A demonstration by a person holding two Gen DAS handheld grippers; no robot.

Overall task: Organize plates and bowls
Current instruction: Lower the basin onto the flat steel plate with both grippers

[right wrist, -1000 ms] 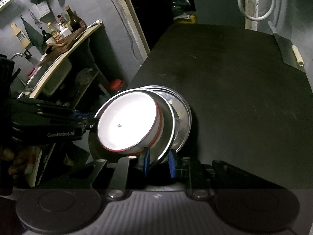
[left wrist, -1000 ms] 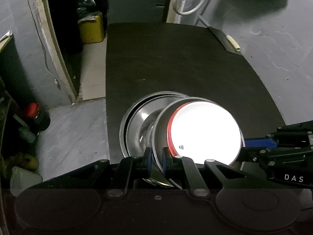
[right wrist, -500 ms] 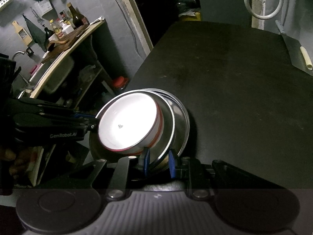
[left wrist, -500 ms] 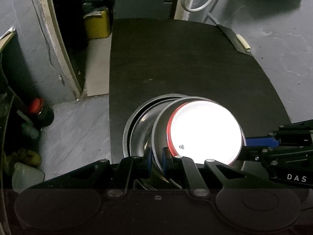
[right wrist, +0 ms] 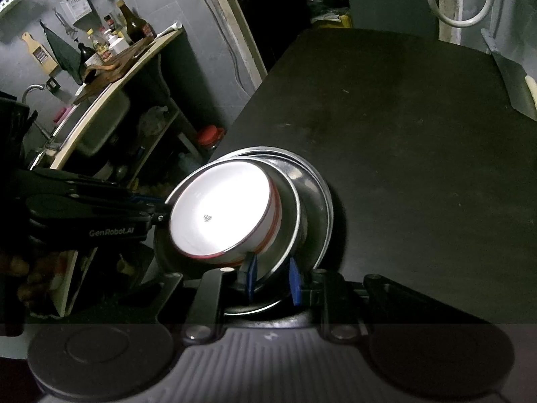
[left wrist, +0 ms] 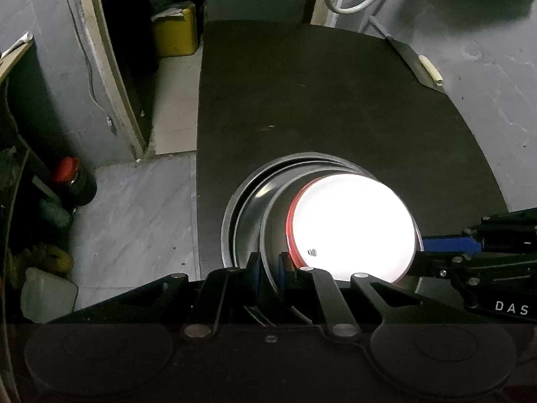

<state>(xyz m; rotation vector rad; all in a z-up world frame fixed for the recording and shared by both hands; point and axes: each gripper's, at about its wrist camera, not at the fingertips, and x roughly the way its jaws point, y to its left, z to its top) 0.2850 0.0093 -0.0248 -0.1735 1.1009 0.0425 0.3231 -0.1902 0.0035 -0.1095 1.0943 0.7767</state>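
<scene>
Both grippers, left gripper (left wrist: 268, 268) and right gripper (right wrist: 272, 277), seemingly clamp steel bowl (left wrist: 272, 218) rim

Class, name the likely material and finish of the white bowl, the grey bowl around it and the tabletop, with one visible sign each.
White bowl: probably enamelled metal; glossy white, red outside.
Grey bowl: likely stainless steel; dull silvery sheen, thin rim.
Tabletop: matte black, hardly reflecting; material unclear.
</scene>
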